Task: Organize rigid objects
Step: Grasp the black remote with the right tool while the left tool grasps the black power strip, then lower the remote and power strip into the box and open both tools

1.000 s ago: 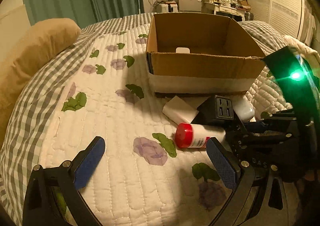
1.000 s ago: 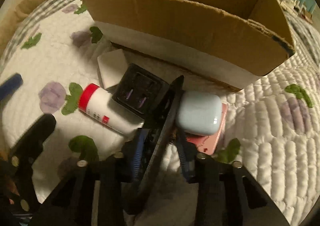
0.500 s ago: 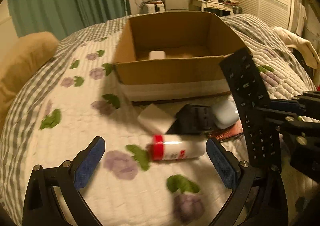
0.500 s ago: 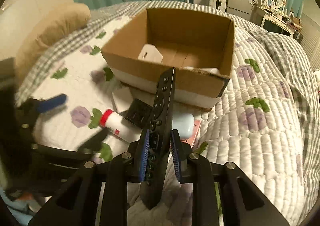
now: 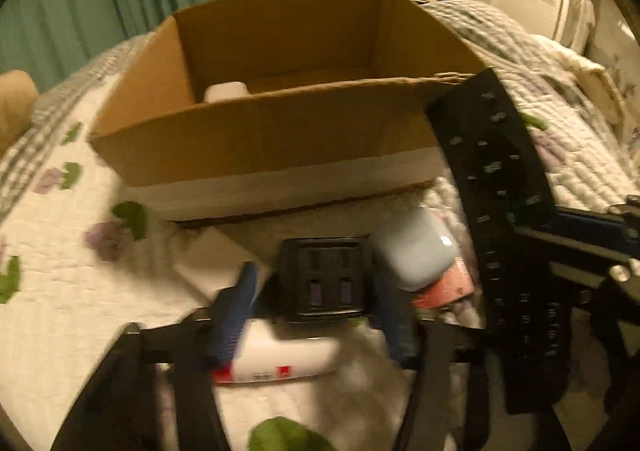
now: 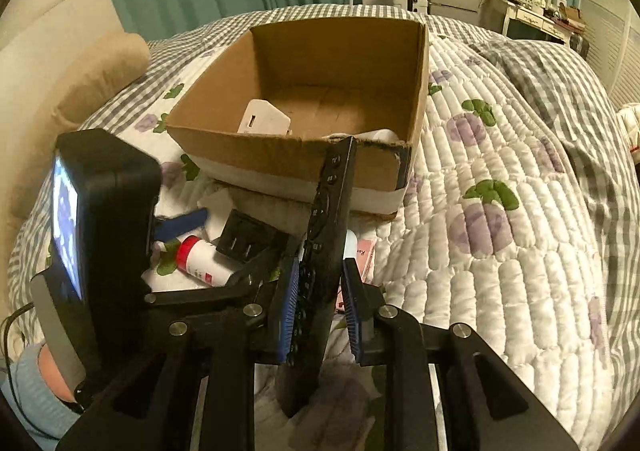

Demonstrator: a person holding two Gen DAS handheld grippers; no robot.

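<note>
The right gripper (image 6: 320, 305) is clamped on a black remote (image 6: 326, 235), held upright just before the cardboard box (image 6: 280, 155) mid-bed. The left gripper (image 5: 316, 315), jaws partly apart, straddles the black charger (image 5: 326, 279) lying near the box's front wall, gripping nothing

Box (image 6: 304, 155) on quilt (image 6: 500, 251), charger (image 6: 246, 237) before it, bottle (image 6: 202, 261) nearer.
</note>
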